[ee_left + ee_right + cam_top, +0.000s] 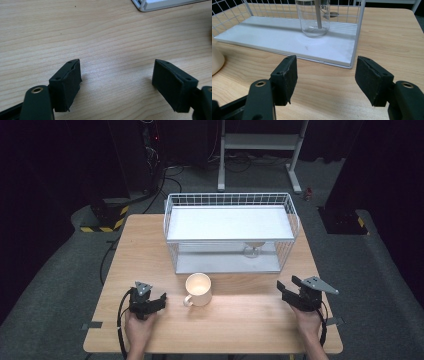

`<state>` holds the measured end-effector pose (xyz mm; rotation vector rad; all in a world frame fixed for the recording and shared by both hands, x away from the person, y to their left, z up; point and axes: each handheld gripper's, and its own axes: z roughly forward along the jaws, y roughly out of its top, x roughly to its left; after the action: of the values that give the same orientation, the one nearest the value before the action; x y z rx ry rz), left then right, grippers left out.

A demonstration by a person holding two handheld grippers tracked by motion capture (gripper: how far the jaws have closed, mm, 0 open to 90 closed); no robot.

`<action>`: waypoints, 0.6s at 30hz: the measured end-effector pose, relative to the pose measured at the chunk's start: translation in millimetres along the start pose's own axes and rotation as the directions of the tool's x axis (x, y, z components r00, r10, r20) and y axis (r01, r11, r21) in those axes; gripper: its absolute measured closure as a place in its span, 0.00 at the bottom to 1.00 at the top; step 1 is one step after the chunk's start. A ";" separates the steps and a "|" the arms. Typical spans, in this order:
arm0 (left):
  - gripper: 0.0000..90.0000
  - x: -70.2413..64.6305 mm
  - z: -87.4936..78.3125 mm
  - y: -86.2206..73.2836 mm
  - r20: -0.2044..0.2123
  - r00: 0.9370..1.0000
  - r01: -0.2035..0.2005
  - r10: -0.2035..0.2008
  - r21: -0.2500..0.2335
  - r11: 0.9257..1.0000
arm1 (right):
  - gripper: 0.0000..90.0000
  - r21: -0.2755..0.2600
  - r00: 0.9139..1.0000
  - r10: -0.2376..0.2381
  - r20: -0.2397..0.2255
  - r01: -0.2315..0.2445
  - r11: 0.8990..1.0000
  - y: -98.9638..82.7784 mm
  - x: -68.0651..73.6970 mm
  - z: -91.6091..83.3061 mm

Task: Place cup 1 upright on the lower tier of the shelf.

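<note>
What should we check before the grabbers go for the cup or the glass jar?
1. Left gripper open, nothing between its jaws: ok.
2. Right gripper open, nothing between its jaws: ok.
3. Cream mug upright on the table: ok.
4. Glass beaker upright on the lower shelf of the white wire rack: ok.
5. Anything inside the mug: cannot tell.

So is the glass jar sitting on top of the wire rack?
No, the glass jar stands on the lower shelf inside the wire rack, under the top shelf.
</note>
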<state>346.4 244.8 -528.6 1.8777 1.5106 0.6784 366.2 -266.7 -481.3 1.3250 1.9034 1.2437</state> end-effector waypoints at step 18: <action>0.26 0.0 0.0 0.0 0.000 1.000 0.001 -0.001 0.000 1.000 | 0.37 0.048 0.999 -0.037 0.030 0.035 0.998 -21.9 -4.7 -4.5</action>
<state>346.4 244.8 -528.6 1.8770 1.5109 0.6782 354.7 -275.1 -499.1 1.3204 1.9378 1.1608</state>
